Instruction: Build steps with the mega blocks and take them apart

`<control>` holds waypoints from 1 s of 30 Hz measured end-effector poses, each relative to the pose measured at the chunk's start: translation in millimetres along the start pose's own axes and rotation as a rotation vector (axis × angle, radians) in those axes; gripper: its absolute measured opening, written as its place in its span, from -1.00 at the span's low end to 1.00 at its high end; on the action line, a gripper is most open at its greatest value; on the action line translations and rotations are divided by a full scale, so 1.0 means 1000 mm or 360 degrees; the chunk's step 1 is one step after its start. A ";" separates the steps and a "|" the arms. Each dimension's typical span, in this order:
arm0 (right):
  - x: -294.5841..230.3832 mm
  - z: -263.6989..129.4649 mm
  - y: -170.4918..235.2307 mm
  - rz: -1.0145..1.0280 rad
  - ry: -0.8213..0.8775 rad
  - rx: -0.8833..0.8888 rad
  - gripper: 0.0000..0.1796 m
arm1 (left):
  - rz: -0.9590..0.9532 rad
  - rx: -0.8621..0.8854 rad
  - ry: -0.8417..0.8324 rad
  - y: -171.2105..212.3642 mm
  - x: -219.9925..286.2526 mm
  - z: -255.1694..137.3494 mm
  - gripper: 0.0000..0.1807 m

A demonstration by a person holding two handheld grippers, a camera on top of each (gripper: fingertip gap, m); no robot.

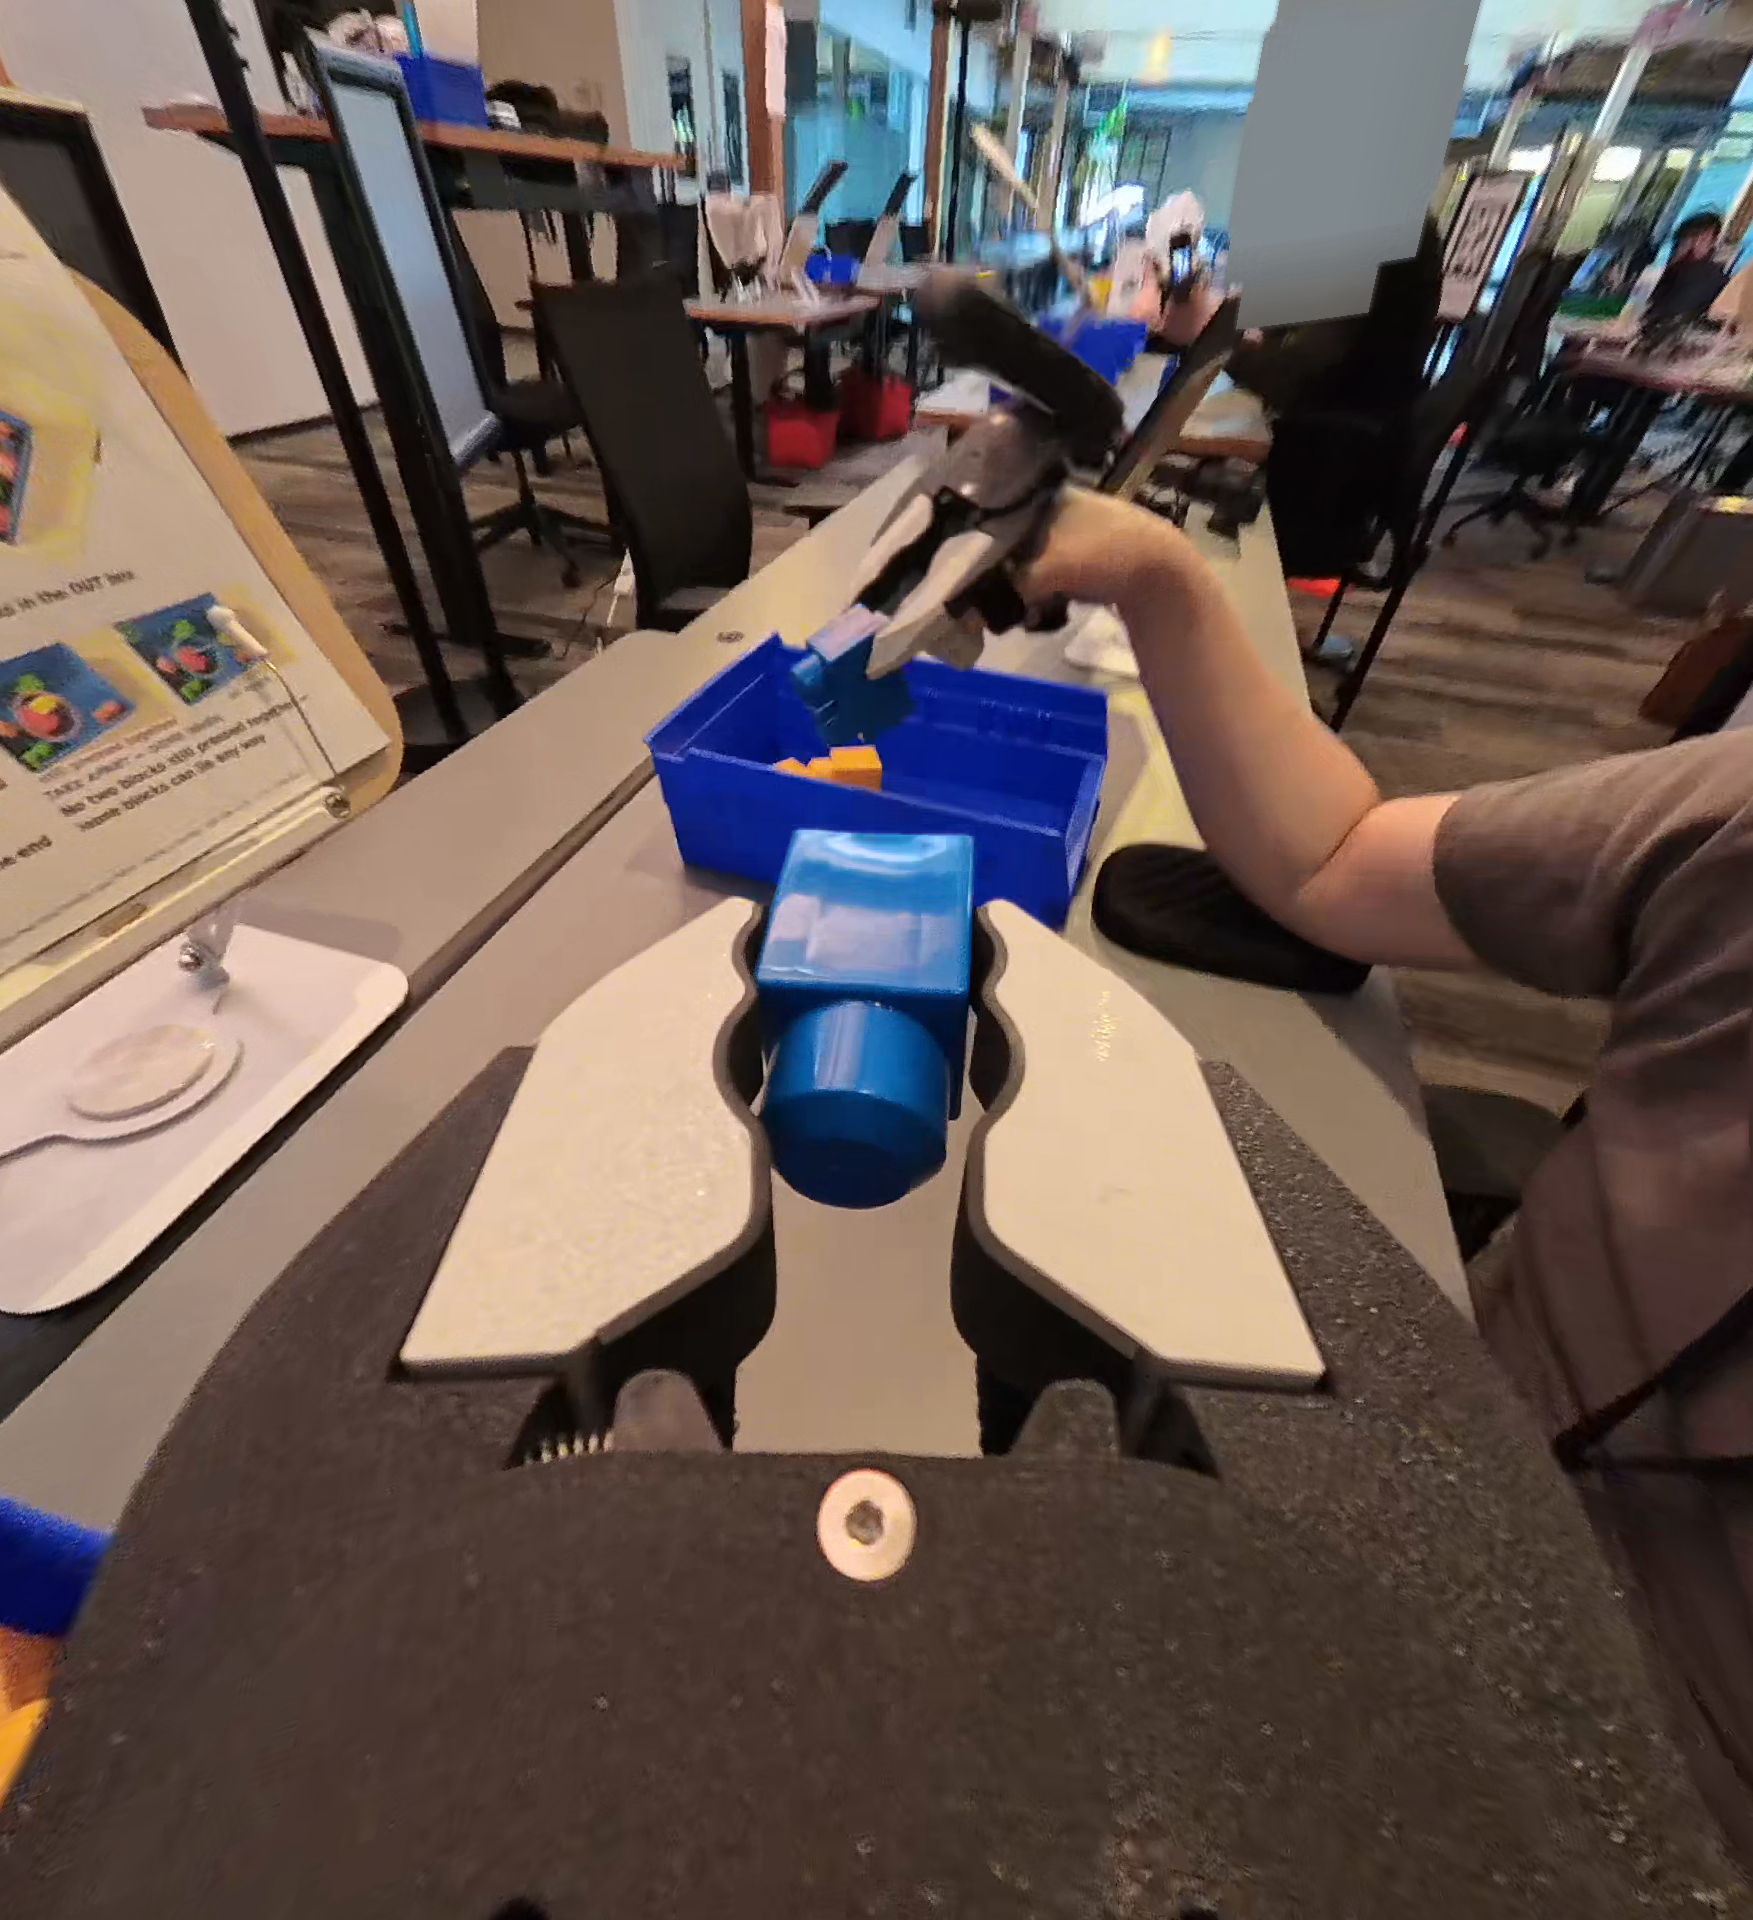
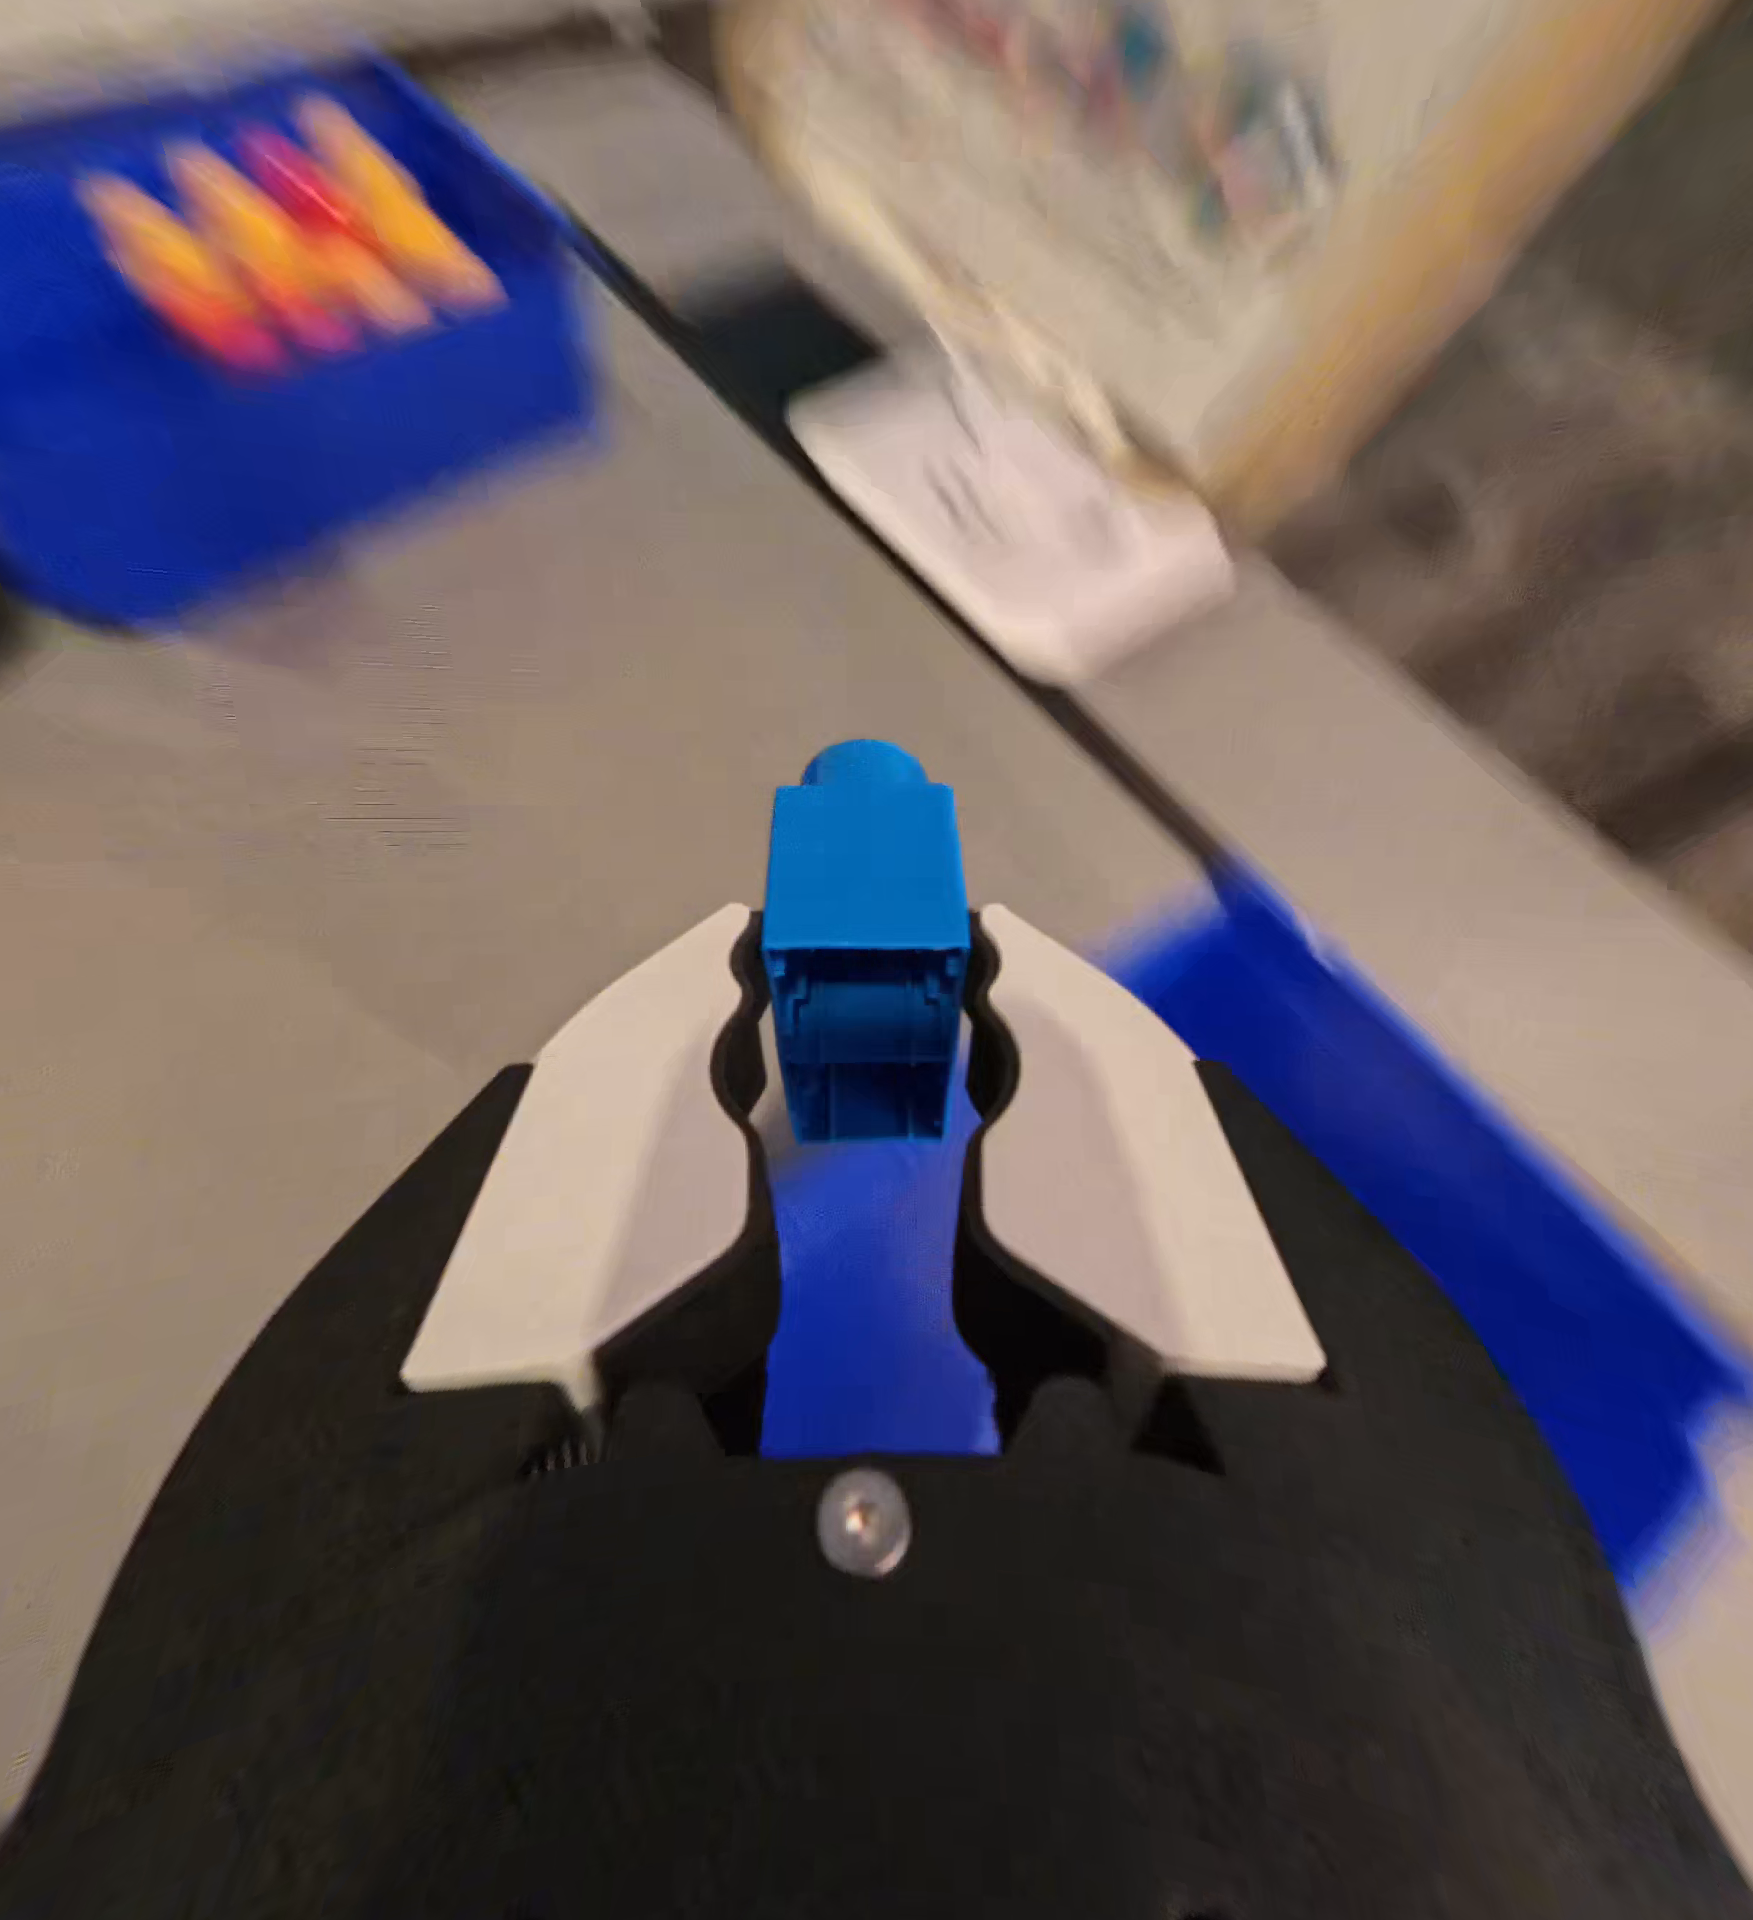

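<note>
While both grippers pinch blue blocks, left gripper (image 1: pixel 864 997) w/ one block (image 1: pixel 864 935), right gripper (image 2: pixel 864 997) w/ another (image 2: pixel 861 883), release right's low over the bin (image 1: pixel 965 821).

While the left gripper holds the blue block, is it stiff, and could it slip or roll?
The blue block looks like hard moulded plastic, so probably stiff. Its glossy sides may slip between the left gripper fingers. Its flat faces should resist rolling, though its round stud might let it tip.

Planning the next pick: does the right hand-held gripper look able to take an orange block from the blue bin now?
Probably not yet: the right hand-held gripper is shut on a blue block. The orange blocks lie uncovered in the blue bin below it.
</note>
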State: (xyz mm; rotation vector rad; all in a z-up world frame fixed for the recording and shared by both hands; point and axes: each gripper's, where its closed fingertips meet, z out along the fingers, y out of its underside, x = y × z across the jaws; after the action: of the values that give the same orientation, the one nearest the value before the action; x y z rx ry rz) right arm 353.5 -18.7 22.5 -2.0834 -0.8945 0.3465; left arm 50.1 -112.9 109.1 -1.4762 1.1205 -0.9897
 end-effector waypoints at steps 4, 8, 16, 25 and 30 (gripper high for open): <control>0.060 0.019 0.120 0.0661 -0.0018 -0.0646 -0.59 | -0.0001 -0.0190 0.0093 0.023 0.012 0.029 -0.59; 0.096 0.036 0.142 0.0856 0.0113 -0.0639 -0.57 | -0.0089 -0.0255 0.0179 0.038 0.019 0.049 -0.59; -0.007 0.007 -0.052 -0.0392 0.0110 0.0495 -0.30 | -0.0539 -0.0147 0.0316 0.045 0.012 0.068 -0.59; -0.239 0.028 -0.092 -0.0998 -0.0641 0.1010 -0.30 | -0.0621 -0.0171 0.0424 0.050 0.029 0.084 -0.59; -0.245 0.046 -0.083 -0.1445 -0.0256 0.1031 -0.43 | -0.0695 -0.0203 0.0511 0.052 0.043 0.090 -0.58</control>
State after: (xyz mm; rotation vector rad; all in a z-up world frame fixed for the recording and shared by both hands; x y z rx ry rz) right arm 116.4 -130.0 42.4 -0.9377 -1.4763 0.2553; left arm 138.0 -137.8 44.1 -1.7514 1.1217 -1.5231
